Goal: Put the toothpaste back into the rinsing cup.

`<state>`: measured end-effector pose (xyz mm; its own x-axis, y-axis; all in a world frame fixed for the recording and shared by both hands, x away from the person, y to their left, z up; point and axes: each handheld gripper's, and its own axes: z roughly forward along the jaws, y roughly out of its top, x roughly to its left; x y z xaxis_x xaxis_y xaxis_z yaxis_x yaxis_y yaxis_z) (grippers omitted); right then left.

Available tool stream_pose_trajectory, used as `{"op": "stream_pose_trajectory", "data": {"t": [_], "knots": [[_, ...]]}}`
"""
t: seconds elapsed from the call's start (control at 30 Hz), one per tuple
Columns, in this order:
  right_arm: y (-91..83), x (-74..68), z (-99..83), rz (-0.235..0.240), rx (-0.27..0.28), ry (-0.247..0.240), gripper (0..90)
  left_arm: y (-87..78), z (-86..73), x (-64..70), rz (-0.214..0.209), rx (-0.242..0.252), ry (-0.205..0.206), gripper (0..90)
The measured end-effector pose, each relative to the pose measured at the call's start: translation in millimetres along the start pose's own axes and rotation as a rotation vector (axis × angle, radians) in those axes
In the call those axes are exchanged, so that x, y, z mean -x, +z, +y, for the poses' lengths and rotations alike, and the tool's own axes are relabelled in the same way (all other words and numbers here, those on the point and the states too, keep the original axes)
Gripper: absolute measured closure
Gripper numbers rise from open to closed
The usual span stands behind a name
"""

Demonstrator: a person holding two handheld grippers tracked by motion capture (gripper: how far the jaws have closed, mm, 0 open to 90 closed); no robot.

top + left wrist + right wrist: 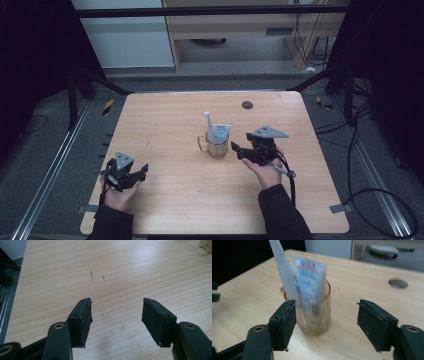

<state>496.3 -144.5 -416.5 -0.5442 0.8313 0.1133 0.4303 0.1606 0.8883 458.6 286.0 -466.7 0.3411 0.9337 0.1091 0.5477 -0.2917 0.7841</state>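
Amber glass cup [217, 145] | holds tube [221, 132], toothbrush [208, 121] | both hand-held grippers wide, empty

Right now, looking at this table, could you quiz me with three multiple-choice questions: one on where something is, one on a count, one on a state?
1. Where does the glass cup stand?
A. near the table's middle
B. on the floor
C. at the left edge

2. How many things stand in the cup?
A. none
B. two
C. five

3. How are the right gripper jaws?
A. shut on the cup
B. open, holding nothing
C. shut on the tube

Answers: 1 A, the high view shows it mid-table. 2 B, a white toothbrush handle and a toothpaste tube. 3 B, a wide gap separates the jaws.
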Motion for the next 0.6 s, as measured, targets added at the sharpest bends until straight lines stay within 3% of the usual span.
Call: {"op": "stream_pose_trajectory", "data": {"t": [0.23, 0.43, 0.6], "knots": [[-30.1, 26.2, -42.2, -0.05, -0.061, 0.003, 19.2, 5.6, -2.8, -1.5, -0.035, -0.035, -0.007, 38.4], [-48.4, 59.9, -70.7, -0.139, -0.108, 0.043, 15.8, 10.0, -3.9, -3.4, -0.033, -0.071, -0.005, 35.3], [-63.0, 78.2, -85.1, -0.205, -0.132, 0.076, 13.5, 11.3, -5.2, -6.0, -0.029, -0.077, -0.007, 32.8]]}}
